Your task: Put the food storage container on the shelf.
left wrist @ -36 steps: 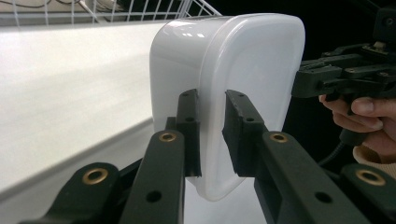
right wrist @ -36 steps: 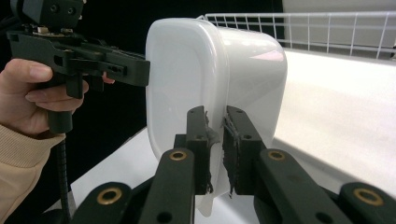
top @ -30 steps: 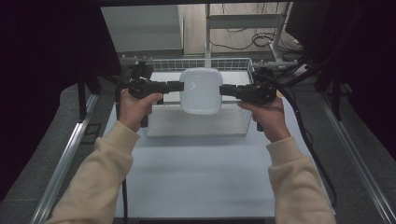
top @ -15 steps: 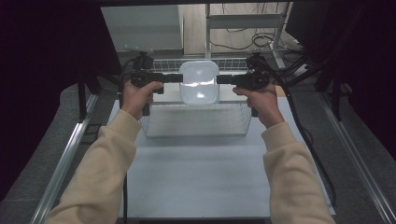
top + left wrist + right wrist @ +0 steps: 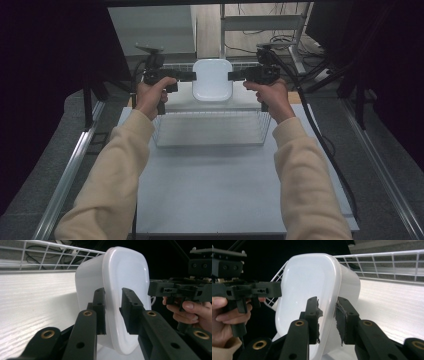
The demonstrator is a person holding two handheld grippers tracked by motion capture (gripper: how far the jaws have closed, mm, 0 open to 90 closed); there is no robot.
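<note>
White plastic tub point(image 5: 212, 80) held up btwn both tongs, above the far side of the wire basket point(image 5: 210, 129) on the worktop point(image 5: 220, 185).

Tub's on its side, open mouth toward the high cam; its bottom edge is cut off in both gripper views, and the contents can't be made out. Left tongs point(image 5: 113, 312) clamp one rim, jaws either side of the wall; right tongs point(image 5: 327, 320) clamp the opposite rim likewise. Both hands, left hand point(image 5: 150, 95) & right hand point(image 5: 272, 97), raised level w/ arms stretched fwd, cream sleeves point(image 5: 117, 170) in from the bottom.

Right claw point(image 5: 327, 315) astride white tub's point(image 5: 312, 285) rim
</note>
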